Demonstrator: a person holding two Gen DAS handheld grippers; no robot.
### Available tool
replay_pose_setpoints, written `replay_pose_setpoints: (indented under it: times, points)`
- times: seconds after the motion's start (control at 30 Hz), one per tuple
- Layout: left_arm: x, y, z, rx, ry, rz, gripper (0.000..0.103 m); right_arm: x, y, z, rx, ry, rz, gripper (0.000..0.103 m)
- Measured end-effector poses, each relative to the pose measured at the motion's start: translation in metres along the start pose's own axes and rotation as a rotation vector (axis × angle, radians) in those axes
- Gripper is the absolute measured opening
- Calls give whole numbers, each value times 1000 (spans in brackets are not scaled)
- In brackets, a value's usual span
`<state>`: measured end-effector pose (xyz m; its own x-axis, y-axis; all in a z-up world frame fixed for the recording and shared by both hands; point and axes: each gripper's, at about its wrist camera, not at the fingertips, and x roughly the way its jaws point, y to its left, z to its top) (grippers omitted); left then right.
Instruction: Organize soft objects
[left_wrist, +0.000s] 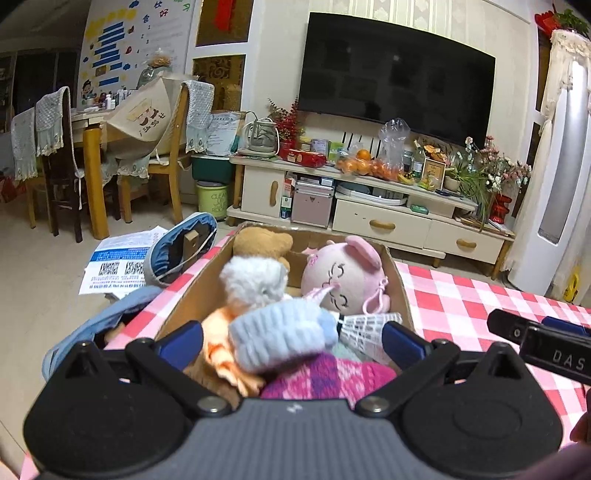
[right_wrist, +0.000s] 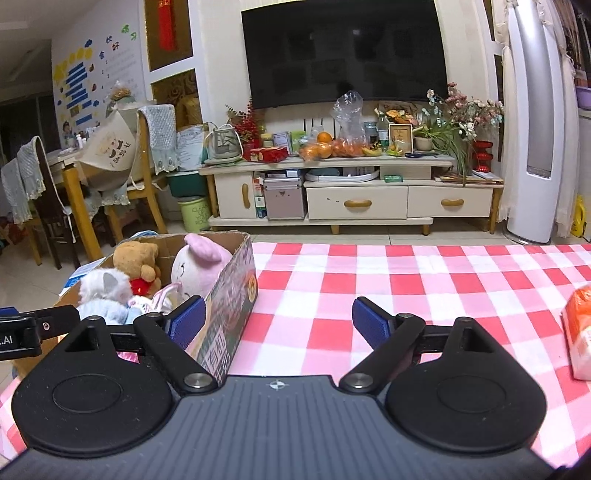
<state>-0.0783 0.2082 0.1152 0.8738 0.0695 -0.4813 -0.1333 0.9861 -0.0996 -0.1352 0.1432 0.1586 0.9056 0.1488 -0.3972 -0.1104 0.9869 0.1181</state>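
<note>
Table with red-and-pink checked cloth (right_wrist: 406, 280), mostly bare on the right side. Cardboard box (right_wrist: 236, 280) sits at its left end, packed with soft stuff: pink plush doll (left_wrist: 340, 277) against the right wall, brown teddy bear (left_wrist: 262, 242) at the far end, white fluffy toy (left_wrist: 255, 280) in front of it, light blue knit piece (left_wrist: 280, 336) on top near the front, orange striped cloth (left_wrist: 218, 343) and pink-purple knit (left_wrist: 328, 376) under it. Orange-and-white soft item (right_wrist: 580, 328) lies alone at the table's right edge. Left gripper (left_wrist: 291, 341) over the box's near end, jaws wide apart, clamping nothing. Right gripper (right_wrist: 279, 319) beside the box, over bare cloth, jaws apart, empty.
</note>
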Motion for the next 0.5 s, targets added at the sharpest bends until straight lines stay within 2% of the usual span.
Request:
replay_pose_setpoints:
  times: [0.5]
  points:
    - [-43,-8,-28,10,7,14,102,-47,6,-27,11,27,29,103]
